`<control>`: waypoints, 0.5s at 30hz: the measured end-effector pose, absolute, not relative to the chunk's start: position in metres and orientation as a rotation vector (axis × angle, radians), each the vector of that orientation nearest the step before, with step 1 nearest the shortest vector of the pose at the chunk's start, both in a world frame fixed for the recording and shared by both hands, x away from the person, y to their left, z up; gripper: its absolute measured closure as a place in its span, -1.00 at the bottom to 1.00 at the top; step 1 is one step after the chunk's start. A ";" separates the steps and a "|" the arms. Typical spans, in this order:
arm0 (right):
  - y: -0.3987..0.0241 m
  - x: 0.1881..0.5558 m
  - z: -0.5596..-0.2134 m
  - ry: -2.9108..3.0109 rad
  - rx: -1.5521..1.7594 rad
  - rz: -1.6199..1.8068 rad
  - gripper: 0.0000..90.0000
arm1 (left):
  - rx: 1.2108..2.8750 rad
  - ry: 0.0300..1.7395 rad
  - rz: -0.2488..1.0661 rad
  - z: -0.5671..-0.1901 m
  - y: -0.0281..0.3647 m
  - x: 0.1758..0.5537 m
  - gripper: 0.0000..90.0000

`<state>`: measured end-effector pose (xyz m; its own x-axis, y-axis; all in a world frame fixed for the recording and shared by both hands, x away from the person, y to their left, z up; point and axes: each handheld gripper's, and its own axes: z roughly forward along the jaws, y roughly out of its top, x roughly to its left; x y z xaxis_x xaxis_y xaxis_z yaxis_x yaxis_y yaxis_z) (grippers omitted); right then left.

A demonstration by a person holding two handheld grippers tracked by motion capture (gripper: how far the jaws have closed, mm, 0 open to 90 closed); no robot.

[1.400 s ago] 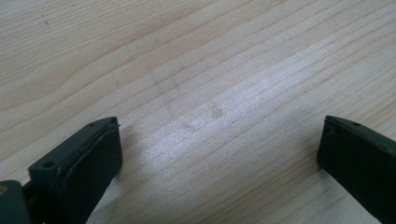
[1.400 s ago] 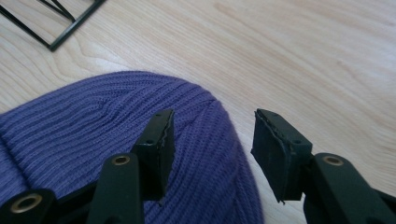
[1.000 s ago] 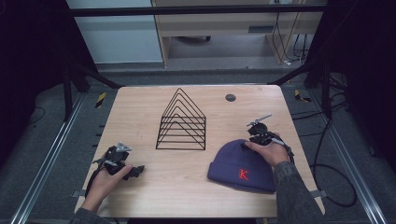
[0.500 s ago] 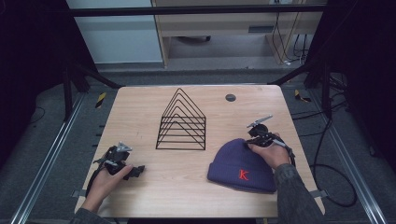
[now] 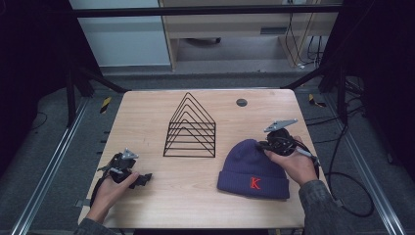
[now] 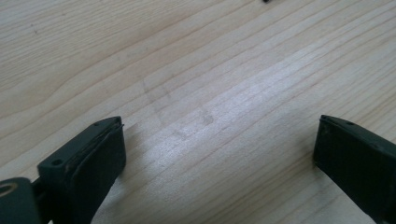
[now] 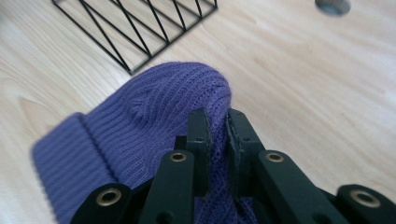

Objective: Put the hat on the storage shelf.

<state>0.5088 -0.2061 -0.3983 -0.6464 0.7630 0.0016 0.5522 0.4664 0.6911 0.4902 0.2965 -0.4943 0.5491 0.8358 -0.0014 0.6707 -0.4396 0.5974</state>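
The right gripper [image 7: 218, 122] pinched a fold of the purple hat [image 7: 154, 116] between its jaws. The hat lay flat on the wooden counter [image 5: 195, 196], with the black wire rack [image 7: 135, 28] just past it. The left gripper [image 6: 219, 149] was wide open, with bare wood between its jaws and nothing held.

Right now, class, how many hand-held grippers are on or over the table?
2. The left hand-held gripper rests near the table's front-left edge, jaws open. The right hand-held gripper pinches the purple beanie at its right side.
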 end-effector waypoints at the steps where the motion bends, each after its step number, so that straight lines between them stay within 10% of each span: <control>1: -0.206 0.506 -0.394 2.405 1.107 0.982 0.81 | 2.236 1.214 0.392 -0.494 0.296 0.490 -0.93; 15: -0.198 0.483 -0.347 2.358 0.960 1.099 0.81 | 2.189 1.215 0.406 -0.488 0.301 0.489 -0.92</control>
<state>0.4826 -0.1983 -0.3469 -0.7010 0.7119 -0.0412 0.4260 0.4645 0.7764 0.4893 0.3010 -0.4878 0.5350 0.8446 -0.0211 0.6624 -0.4038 0.6310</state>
